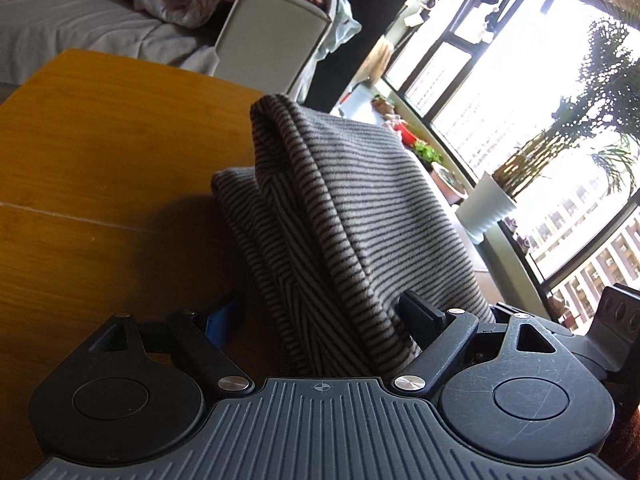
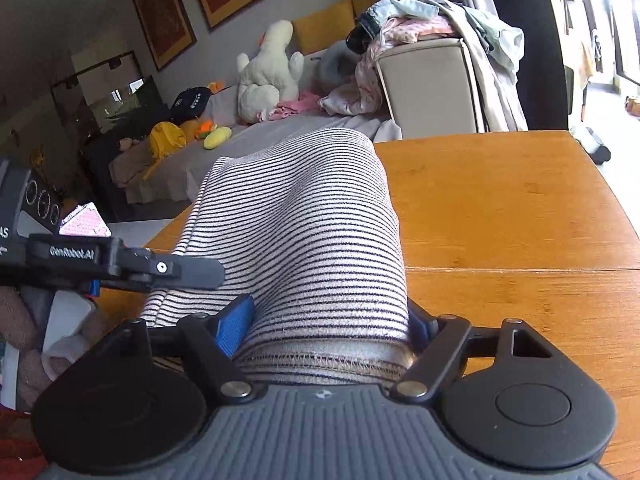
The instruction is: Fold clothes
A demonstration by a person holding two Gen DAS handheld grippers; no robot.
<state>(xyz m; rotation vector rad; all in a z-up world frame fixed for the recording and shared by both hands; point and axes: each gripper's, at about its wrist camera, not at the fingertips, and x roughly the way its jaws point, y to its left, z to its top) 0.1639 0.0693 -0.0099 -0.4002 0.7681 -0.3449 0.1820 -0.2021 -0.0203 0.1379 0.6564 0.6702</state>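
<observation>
The left gripper (image 1: 320,316) and right gripper (image 2: 328,320) each clamp a hem of the striped garment (image 1: 328,200), raised above the wooden tabletop (image 1: 100,160); bare wood lies open toward 9 o'clock in the left view, 3 o'clock in the right; cloth hides the fingertips.

The right gripper (image 2: 326,320) clamps the striped garment (image 2: 304,216) (folded) above the wooden table (image 2: 500,208).
</observation>
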